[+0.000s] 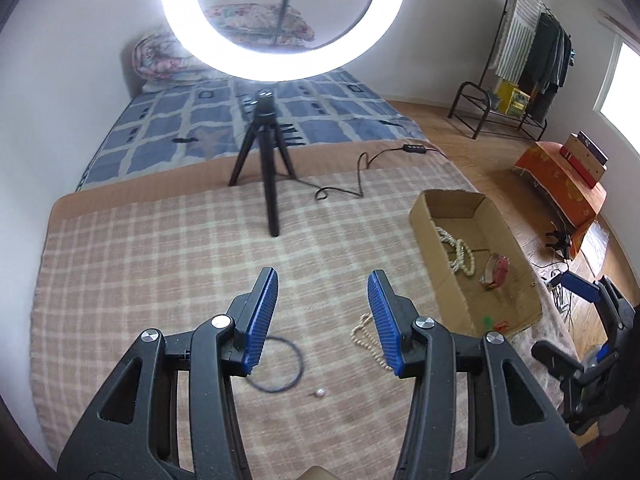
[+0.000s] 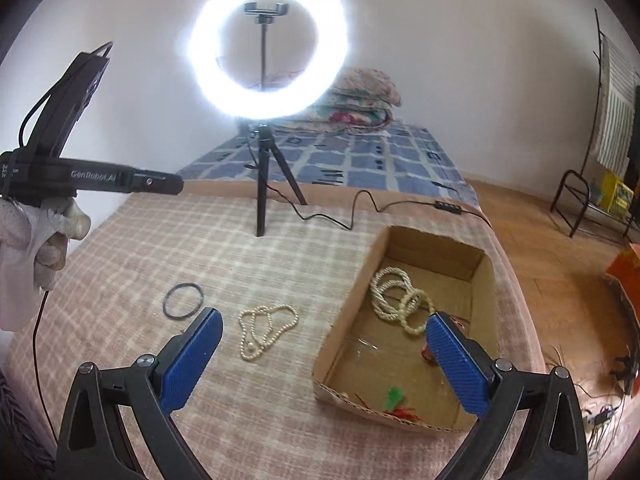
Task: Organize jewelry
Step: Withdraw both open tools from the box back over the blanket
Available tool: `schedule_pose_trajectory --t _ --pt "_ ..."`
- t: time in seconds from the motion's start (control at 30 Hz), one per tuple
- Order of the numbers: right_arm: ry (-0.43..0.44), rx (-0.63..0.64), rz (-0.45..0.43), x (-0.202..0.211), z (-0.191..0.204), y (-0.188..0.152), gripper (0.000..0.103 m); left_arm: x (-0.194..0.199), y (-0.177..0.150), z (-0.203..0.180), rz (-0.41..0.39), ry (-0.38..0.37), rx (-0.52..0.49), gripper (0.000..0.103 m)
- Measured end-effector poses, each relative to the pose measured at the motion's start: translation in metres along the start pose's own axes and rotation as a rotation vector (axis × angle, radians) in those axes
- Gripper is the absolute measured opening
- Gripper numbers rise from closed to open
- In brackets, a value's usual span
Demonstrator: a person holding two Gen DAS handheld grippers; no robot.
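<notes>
The job reads as partly done. The cardboard box [image 2: 404, 336] sits on the plaid blanket [image 2: 248, 240] at about three o'clock in the right wrist view, and it already holds jewelry: cream bead strands [image 2: 394, 294] coiled toward its far end, a red and gold bangle-like piece [image 1: 495, 271] seen from the left wrist, and small green and red bits [image 2: 394, 400] near its front edge.

Three items are left on the blanket. One loose pearl necklace [image 2: 266, 330] lies just left of the box, near the middle of the right view. One black ring-shaped band [image 2: 183, 301] lies farther left, at about nine o'clock from the necklace. One small single pearl [image 1: 320, 393] lies near the band in the left view. How many separate strands are in the box I cannot tell, since they overlap; it looks like two or three.

The left tool [image 1: 323, 312] is released, its jaws part way apart and nothing between them; it hangs over the band and the necklace. The right tool [image 2: 324, 354] is released too, spread wide and empty, straddling the necklace side and the box. A gloved hand [image 2: 36, 240] carries the left tool at nine o'clock in the right view.

One ring light on a tripod [image 2: 264, 176] stands at twelve o'clock.
</notes>
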State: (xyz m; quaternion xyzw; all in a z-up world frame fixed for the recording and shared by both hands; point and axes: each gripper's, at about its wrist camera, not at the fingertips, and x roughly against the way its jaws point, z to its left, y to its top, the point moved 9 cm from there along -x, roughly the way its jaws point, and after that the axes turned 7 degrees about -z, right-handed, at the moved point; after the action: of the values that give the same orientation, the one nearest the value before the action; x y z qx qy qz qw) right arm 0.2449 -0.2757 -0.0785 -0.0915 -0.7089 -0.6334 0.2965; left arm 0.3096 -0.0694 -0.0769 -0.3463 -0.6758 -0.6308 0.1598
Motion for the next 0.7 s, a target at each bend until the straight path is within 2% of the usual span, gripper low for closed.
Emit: schedule_pose_trajectory --t 0.3,0.47,0.7 --pt "0.08 -0.028 0.01 -0.019 0.024 0.008 0.091 0.005 -0.039 0.052 0.053 0.041 0.055 0.048" --pt "0.129 -0.049 0.051 -0.036 0.037 0.006 0.081 0.001 -0.051 0.074 0.076 0.048 0.104 0.048" --pt "0.183 -0.08 0.117 -0.057 0.057 0.0 0.07 -0.01 -0.072 0.088 0.126 0.055 0.121 0.048"
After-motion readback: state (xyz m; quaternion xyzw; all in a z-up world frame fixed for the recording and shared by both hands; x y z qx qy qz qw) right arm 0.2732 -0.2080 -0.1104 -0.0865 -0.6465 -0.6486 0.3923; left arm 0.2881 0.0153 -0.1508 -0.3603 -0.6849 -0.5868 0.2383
